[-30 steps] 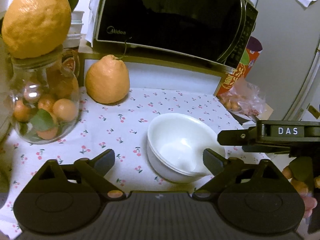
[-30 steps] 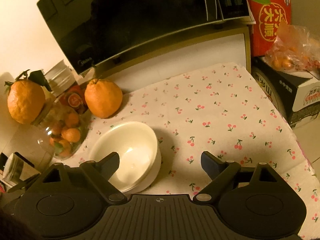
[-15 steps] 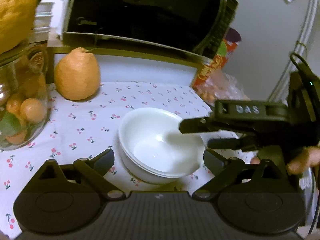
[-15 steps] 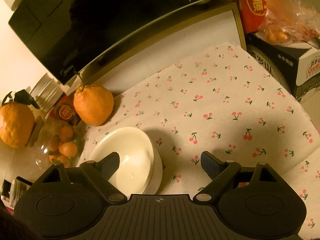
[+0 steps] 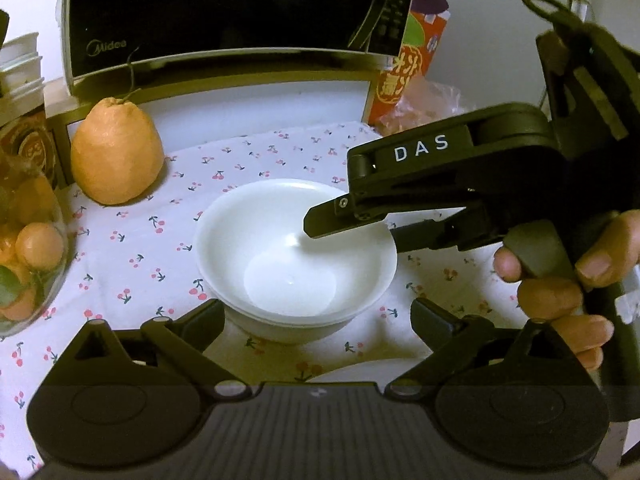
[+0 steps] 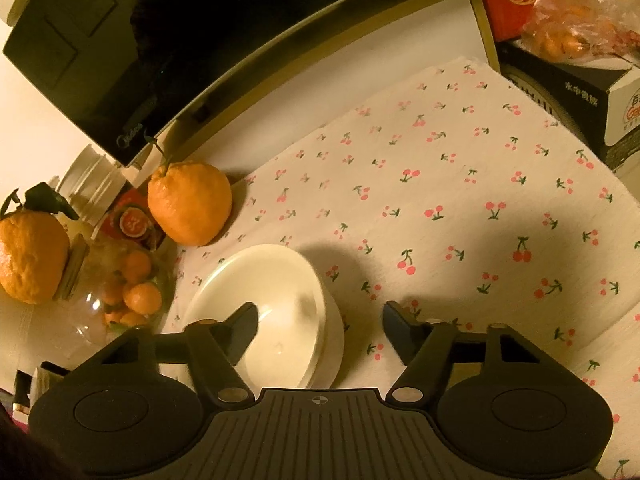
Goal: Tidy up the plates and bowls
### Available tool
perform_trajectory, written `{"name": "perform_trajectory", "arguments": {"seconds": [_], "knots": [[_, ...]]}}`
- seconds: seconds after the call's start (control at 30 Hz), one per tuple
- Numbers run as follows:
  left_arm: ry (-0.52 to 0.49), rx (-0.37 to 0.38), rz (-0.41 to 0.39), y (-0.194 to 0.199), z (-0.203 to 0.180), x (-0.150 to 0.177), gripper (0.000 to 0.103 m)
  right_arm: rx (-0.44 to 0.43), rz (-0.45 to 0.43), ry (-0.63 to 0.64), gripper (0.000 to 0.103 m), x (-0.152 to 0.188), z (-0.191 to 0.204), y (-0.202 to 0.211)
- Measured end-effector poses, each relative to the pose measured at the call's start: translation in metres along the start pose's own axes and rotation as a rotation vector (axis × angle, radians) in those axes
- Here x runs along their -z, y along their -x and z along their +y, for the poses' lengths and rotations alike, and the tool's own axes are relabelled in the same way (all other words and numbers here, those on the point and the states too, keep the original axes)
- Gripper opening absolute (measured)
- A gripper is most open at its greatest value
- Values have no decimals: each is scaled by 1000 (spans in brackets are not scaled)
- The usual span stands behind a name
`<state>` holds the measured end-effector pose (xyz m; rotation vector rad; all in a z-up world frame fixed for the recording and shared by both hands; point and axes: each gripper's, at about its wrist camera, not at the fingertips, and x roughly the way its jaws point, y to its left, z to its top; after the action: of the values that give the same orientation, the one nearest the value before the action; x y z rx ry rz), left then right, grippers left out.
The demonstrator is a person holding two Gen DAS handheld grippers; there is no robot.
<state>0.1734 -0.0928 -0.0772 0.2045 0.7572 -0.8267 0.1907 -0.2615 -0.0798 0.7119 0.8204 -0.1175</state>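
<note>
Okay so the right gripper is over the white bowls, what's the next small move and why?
Probably finish closing the right gripper on the near wall of the top bowl. Its jaws have just been closing, one finger sits inside the bowl and the other outside, and the pads do not yet seem to press. The left gripper waits open.

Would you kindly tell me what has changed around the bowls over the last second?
The right gripper reached over the stacked white bowls, one finger inside the rim; its jaws have just been closing, not yet gripping. The left gripper edged closer, open. Bowls, large orange and jar stayed put.
</note>
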Motion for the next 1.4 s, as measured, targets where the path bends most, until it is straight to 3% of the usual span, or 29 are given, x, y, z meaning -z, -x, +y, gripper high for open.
{"name": "perform_trajectory", "arguments": {"seconds": [0.13, 0.33, 1.4], "knots": [[-1, -32, 21, -4, 1, 0, 91, -12, 2, 20, 37, 1, 3, -1], [23, -49, 15, -3, 5, -1, 77, 20, -14, 56, 27, 2, 5, 1], [-60, -48, -118, 72, -23, 1, 76, -91, -148, 167, 25, 17, 36, 86]]}}
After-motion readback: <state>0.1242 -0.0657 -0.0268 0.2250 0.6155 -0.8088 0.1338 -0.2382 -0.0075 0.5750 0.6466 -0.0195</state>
